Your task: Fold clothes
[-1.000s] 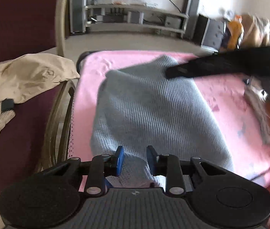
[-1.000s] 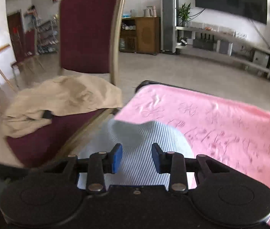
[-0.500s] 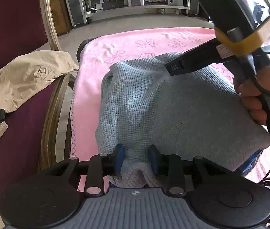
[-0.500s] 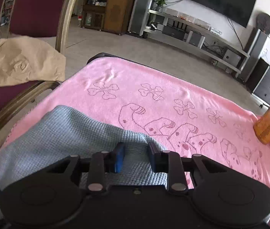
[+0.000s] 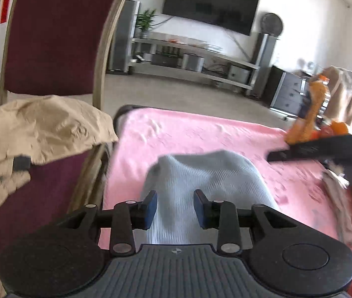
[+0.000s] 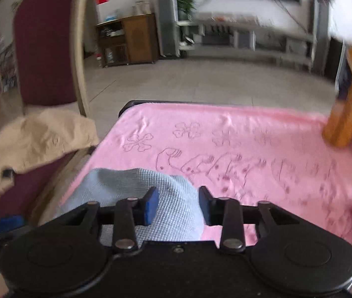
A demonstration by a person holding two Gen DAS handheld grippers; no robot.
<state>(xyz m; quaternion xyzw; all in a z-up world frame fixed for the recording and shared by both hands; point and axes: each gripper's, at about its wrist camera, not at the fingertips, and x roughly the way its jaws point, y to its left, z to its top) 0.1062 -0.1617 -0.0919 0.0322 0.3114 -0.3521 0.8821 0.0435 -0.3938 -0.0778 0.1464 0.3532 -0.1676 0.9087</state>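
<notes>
Both tongs [image 5: 175, 209] [image 6: 177, 206] seemingly pinch the blue knit [image 5: 202, 176]; beige jacket [image 5: 39, 126] drapes chair [image 5: 54, 32] alongside.

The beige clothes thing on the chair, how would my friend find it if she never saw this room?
Look for the dark red chair beside the table with the pink towel. On its seat lies a crumpled beige garment. It is the only cloth off the table, wrinkly and tan, unlike the light blue knit garment on the pink towel.
</notes>
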